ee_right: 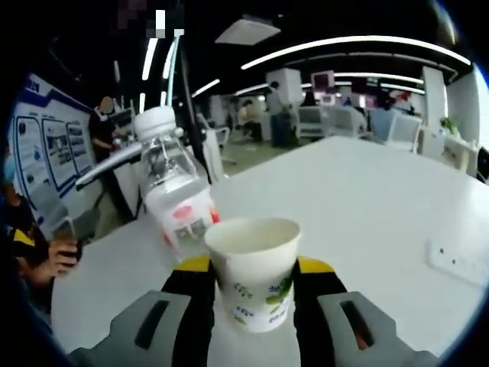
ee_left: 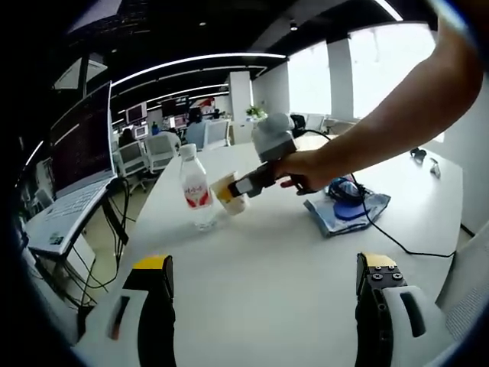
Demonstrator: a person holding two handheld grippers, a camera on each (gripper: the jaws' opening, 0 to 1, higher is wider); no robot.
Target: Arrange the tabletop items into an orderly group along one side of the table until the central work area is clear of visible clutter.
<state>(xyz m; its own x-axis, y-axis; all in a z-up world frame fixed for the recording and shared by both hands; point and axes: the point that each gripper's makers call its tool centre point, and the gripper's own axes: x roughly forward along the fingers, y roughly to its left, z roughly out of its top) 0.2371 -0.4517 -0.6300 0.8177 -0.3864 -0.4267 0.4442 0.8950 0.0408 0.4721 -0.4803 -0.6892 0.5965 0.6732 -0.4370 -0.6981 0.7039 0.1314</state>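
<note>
The right gripper (ee_right: 252, 294) clamps a paper cup (ee_right: 253, 271) just beside the bottle (ee_right: 174, 191). The left gripper (ee_left: 263, 294) hangs wide open and empty above the tabletop (ee_left: 260, 260).

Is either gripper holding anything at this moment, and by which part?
The right gripper clamps the paper cup by its lower side walls, beside the water bottle. The left gripper is open over the white table, holding nothing.

Open-plan office: rows of desks, monitors (ee_left: 137, 113), swivel chairs (ee_left: 160, 150), strip ceiling lights (ee_right: 359, 42).
</note>
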